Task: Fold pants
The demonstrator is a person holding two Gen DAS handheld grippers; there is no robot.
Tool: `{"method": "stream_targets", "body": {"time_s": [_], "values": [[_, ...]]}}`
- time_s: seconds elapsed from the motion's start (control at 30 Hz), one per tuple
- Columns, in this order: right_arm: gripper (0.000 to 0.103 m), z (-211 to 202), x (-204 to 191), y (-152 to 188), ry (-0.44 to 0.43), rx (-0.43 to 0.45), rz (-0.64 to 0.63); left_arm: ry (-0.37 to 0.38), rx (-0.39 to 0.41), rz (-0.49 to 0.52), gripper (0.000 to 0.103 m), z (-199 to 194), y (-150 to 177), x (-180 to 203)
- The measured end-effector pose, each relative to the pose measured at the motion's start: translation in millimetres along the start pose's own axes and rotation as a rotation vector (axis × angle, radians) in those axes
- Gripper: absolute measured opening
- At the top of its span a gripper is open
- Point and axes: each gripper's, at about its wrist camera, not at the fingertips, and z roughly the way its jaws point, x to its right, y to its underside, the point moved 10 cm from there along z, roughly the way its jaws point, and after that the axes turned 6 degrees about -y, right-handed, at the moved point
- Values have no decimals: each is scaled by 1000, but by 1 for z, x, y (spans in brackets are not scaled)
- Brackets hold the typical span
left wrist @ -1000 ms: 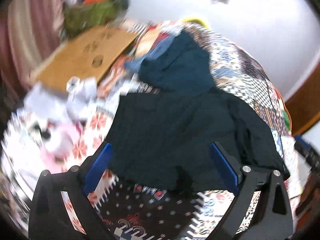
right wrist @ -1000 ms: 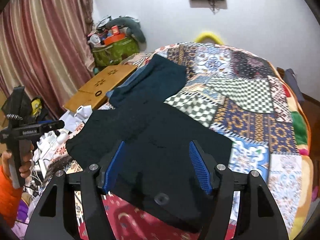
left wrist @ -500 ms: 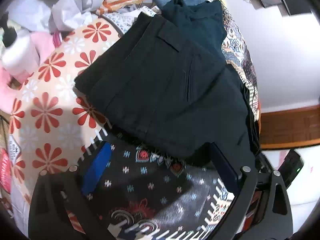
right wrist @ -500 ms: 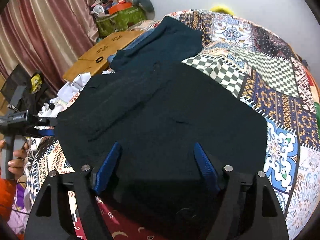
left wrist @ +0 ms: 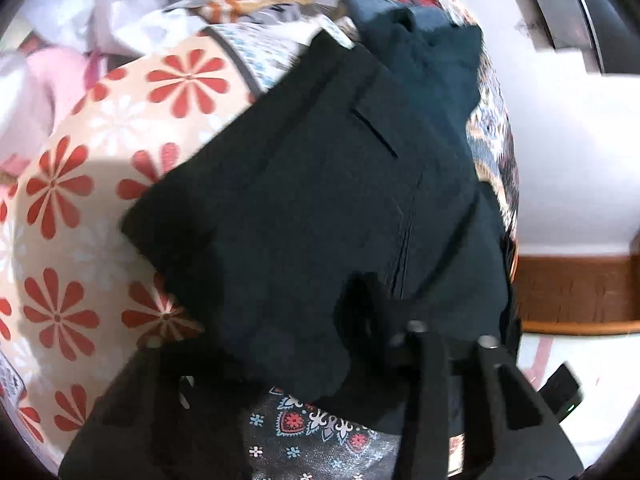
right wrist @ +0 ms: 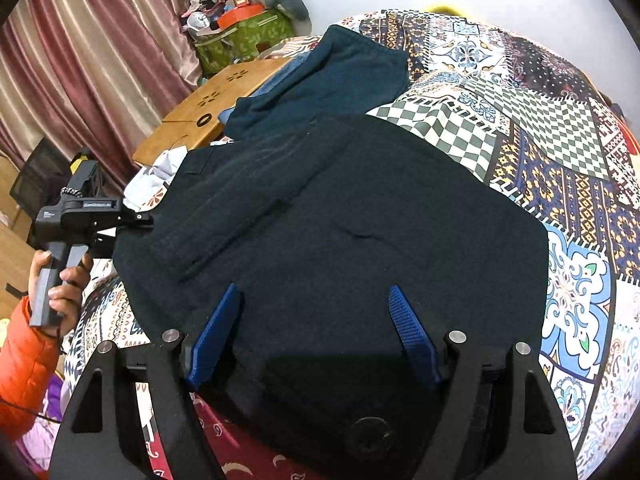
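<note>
- While the black pants [right wrist: 340, 240] lie spread flat over the patchwork bedspread [right wrist: 560, 152], the right claw [right wrist: 316, 336] hovers low above their near edge with its blue pads [right wrist: 408, 332] wide apart and nothing between them; dark cloth fills the whole gap ahead of it.
- Off to that claw's left, the left claw [right wrist: 128, 218] reaches the pants' left edge, gripped by a hand [right wrist: 66, 284] in an orange sleeve [right wrist: 24, 364]; from there I cannot tell how its fingers stand.
- From the left wrist view, the pants [left wrist: 320, 208] drape right over the left claw [left wrist: 280, 360], hiding its pads; cloth covers the space between the two finger arms, so whether it is clamped on the fabric or merely under it cannot be told.
- Beyond the left claw, a second dark teal garment [left wrist: 420, 52] lies just past the pants, touching them; the same garment [right wrist: 332, 76] sits ahead of the right claw.
- To the left claw's left, a cushion with red flowers [left wrist: 80, 208] lies under the pants' edge.
- Far ahead and left of the right claw stand a wooden tabletop [right wrist: 216, 108] and a pink curtain [right wrist: 100, 52].
</note>
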Motion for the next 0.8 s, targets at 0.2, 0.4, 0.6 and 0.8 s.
{"method": "stream_targets", "body": {"time_s": [0.2, 0.4, 0.6, 0.8], "values": [[74, -25, 4, 6, 1, 22, 20, -159, 179, 168, 20, -35, -7, 19], [74, -75, 42, 19, 69, 105, 96, -298, 429, 407, 17, -98, -14, 83], [74, -104, 99, 45, 180, 135, 214, -317, 613, 605, 16, -142, 0, 168], [74, -76, 127, 80, 196, 19, 277, -247, 676, 770, 16, -149, 33, 263]]}}
